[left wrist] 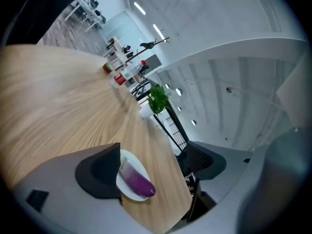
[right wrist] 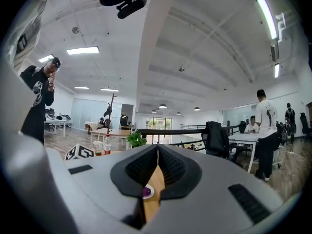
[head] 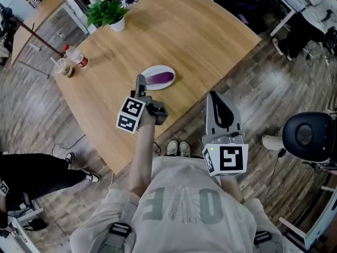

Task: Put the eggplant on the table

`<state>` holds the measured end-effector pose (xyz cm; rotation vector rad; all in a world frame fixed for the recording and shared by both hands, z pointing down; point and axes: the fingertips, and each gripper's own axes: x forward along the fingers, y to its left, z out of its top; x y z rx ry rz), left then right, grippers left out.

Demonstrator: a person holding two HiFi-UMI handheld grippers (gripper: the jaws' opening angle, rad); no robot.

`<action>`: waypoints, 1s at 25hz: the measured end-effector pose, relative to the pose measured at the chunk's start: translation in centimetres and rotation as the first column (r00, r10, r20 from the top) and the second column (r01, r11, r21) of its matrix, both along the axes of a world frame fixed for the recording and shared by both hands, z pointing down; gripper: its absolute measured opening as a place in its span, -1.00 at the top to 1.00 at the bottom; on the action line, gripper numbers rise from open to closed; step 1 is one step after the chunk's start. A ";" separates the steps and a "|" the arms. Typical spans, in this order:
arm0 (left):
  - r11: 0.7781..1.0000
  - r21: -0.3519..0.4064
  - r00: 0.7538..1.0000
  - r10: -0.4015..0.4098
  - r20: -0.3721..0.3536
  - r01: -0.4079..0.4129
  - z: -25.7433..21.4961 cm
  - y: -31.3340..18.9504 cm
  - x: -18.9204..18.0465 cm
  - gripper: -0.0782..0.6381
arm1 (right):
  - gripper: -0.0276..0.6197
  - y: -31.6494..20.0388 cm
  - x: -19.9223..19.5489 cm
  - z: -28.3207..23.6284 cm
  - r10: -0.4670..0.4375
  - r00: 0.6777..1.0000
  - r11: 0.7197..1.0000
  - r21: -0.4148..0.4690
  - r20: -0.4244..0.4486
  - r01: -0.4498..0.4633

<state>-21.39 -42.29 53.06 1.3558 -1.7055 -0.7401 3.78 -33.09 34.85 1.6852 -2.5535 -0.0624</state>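
Note:
A purple eggplant point(head: 160, 78) lies on a small white plate point(head: 149, 71) near the middle of the round wooden table point(head: 200, 41). My left gripper point(head: 141, 84) hovers just short of the plate on its near side, jaws spread wide and empty. In the left gripper view the eggplant point(left wrist: 139, 182) rests on the plate point(left wrist: 130, 195) beside the left pad point(left wrist: 100, 172), apart from it. My right gripper point(head: 217, 101) hangs over the table's near edge, shut with nothing in it. Through its closed pads point(right wrist: 173, 172) a sliver of eggplant point(right wrist: 146, 191) shows.
A potted plant point(head: 108, 12) stands at the table's far side, with a red-capped bottle point(head: 76, 55) and a cup point(head: 66, 67) at the left edge. An office chair point(head: 305, 136) is at the right. A person's leg point(head: 37, 173) is on the floor at left.

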 end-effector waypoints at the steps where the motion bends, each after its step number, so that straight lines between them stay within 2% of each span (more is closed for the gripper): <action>1: 1.000 0.030 0.997 0.001 0.075 -0.003 -2.1 0.2 -0.5 -0.36 | 0.85 -0.1 -0.4 -0.3 -0.010 1.000 1.000 0.013 0.003 0.010; 2: 0.998 0.066 0.983 -0.002 0.181 -0.010 -4.6 0.5 -1.1 -0.37 | 0.85 -0.3 -0.9 -0.8 -0.022 1.000 0.999 0.029 0.007 0.022; 3: 0.994 0.110 0.953 -0.013 0.304 -0.022 -7.4 1.0 -1.5 -0.37 | 0.85 -0.4 -1.3 -1.3 -0.035 0.999 0.998 0.046 0.012 0.035; 5: 0.973 0.221 0.849 -0.059 0.525 -0.069 -13.8 2.2 -1.5 -0.37 | 0.85 -0.5 -2.2 -2.5 -0.062 0.998 0.995 0.081 0.026 0.060; 7: 0.939 0.318 0.730 -0.124 0.672 -0.133 -19.5 3.7 -0.7 -0.37 | 0.85 -0.7 -2.9 -3.7 -0.089 0.995 0.990 0.114 0.044 0.084; 9: 0.912 0.362 0.610 -0.176 0.773 -0.196 -23.8 5.4 0.6 -0.36 | 0.85 -1.0 -3.8 -5.0 -0.116 0.991 0.984 0.146 0.067 0.106; 11: 0.897 0.374 0.494 -0.220 0.841 -0.237 -26.6 7.1 1.7 -0.36 | 0.85 -1.0 -4.6 -5.9 -0.146 0.986 0.976 0.173 0.079 0.130; 13: 0.888 0.375 0.395 -0.254 0.883 -0.266 -28.3 8.7 2.5 -0.33 | 0.85 -0.8 -5.4 -6.3 -0.175 0.981 0.969 0.190 0.084 0.157; 14: 0.885 0.373 0.352 -0.267 0.897 -0.279 -28.9 9.5 2.9 -0.26 | 0.85 -0.7 -5.8 -6.5 -0.189 0.978 0.966 0.197 0.088 0.169; 15: 0.883 0.370 0.312 -0.279 0.908 -0.288 -29.4 10.2 3.2 -0.09 | 0.85 -0.6 -6.2 -6.6 -0.203 0.975 0.962 0.202 0.092 0.182; 17: 0.886 0.359 0.256 -0.289 0.922 -0.294 -30.1 11.3 3.6 0.22 | 0.85 -0.3 -6.9 -6.6 -0.231 0.968 0.956 0.207 0.101 0.207; 20: 0.895 0.333 0.212 -0.279 0.937 -0.297 -30.5 12.1 3.8 0.75 | 0.85 -0.1 -7.9 -6.5 -0.262 0.958 0.950 0.203 0.118 0.235; 25: 0.916 0.257 0.204 -0.201 0.958 -0.309 -29.1 11.8 4.6 0.76 | 0.86 0.3 -8.8 -6.6 -0.264 0.959 0.949 0.206 0.105 0.239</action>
